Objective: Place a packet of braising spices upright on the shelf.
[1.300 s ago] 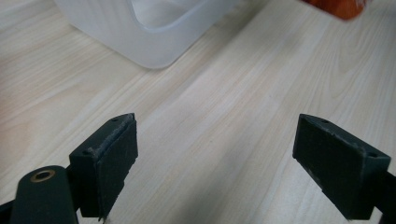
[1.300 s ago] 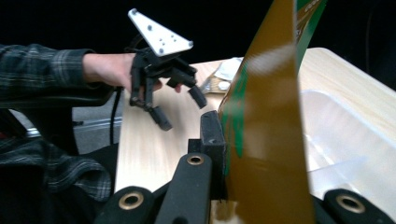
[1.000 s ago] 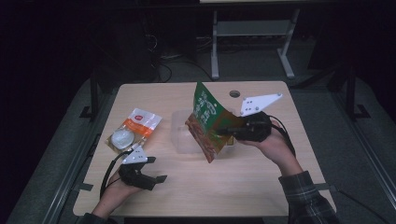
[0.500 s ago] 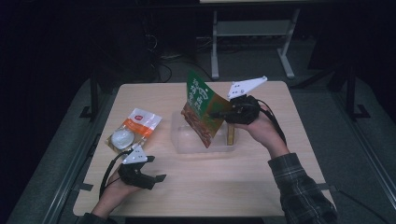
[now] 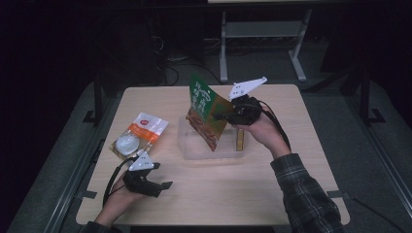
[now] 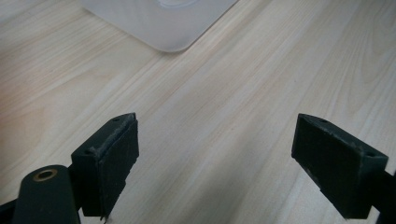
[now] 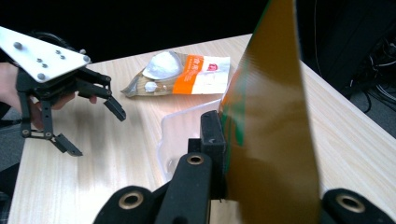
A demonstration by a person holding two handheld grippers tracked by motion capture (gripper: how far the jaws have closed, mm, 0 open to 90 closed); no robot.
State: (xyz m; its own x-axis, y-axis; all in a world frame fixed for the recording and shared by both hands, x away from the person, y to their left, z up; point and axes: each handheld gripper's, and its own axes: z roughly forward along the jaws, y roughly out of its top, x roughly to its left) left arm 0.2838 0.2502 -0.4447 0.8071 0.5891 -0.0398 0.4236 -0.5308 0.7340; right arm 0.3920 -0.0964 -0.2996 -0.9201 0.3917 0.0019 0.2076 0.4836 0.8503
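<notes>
Jaws of your right gripper (image 5: pixel 224 115) are clamped on the green and orange snack bag (image 5: pixel 206 112), which you hold tilted in the air over the clear plastic tray (image 5: pixel 194 149) at the middle of the table (image 5: pixel 291 174). In the right gripper view the bag (image 7: pixel 271 126) stands edge-on between the black jaws, its orange back taking up most of the right side, with the tray (image 7: pixel 180 128) just below and behind it. A narrow brown packet (image 5: pixel 240 141) lies at the tray's right end, under your right hand (image 5: pixel 260 133). Your left gripper (image 5: pixel 163 186) rests low on the table near the front left edge, jaws spread wide with nothing between them; the left gripper view shows bare wood between the two black pads (image 6: pixel 114 156) and a corner of the tray (image 6: pixel 163 23) farther ahead. An orange and white pouch (image 5: pixel 138 136) with a round white piece showing through it lies flat near the table's left side, well apart from the tray and just beyond your left hand (image 5: pixel 116 206).
</notes>
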